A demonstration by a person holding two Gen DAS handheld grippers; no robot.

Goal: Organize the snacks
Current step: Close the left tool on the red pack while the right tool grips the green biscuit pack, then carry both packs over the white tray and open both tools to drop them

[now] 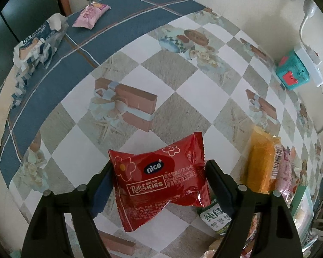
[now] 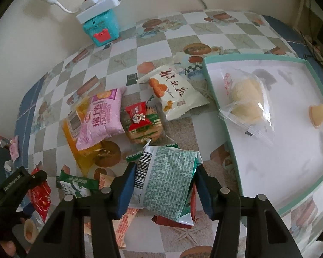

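A red "nice" snack packet (image 1: 159,176) hangs between the fingers of my left gripper (image 1: 159,167), which is shut on its two sides just above the checked tablecloth. My right gripper (image 2: 165,169) is shut on a green-and-white packet (image 2: 168,182), barcode side up, over the loose pile. To its right lies a white tray with a teal rim (image 2: 256,56). It holds a clear packet of pale round snacks (image 2: 245,99) and a small heart-shaped piece (image 2: 318,112).
The pile has a pink packet (image 2: 101,116), a red-and-green cracker packet (image 2: 142,122), a white packet (image 2: 174,90) and an orange one (image 1: 260,161). A teal box under a power strip (image 2: 101,28) stands by the wall. A pink packet (image 1: 90,15) and a blue-white bag (image 1: 36,43) lie at the far edge.
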